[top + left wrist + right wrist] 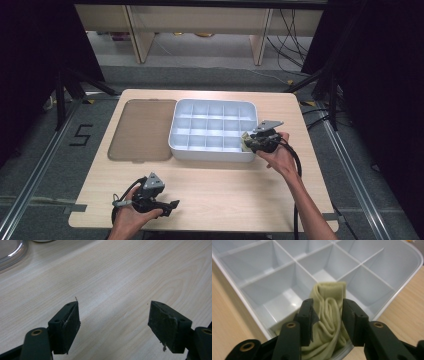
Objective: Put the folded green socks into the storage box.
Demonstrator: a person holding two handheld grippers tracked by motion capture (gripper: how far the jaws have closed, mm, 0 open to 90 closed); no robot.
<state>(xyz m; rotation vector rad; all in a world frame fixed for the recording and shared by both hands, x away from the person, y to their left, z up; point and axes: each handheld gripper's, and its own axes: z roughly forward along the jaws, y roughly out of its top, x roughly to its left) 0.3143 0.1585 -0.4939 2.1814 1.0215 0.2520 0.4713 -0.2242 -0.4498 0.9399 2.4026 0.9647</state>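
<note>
Clear lid point(142, 130) lay flat on my wooden table point(225, 185), just left of where I worked; grey floor point(45, 150) with a black 5 mark point(80, 135) beyond.

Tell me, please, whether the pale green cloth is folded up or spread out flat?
Folded up: the pale green cloth sits bunched in rolled pleats between the jaws of the right hand-held gripper, over a corner compartment of the white tray.

We see a light wooden table point(225, 185) standing on a grey floor point(45, 150). On it lies a white tray point(176, 135) split into compartments, toward the far right. Just to its left, touching or nearly so, a tinted clear lid point(142, 130) lies flat. The near half of our tabletop is bare wood.
</note>
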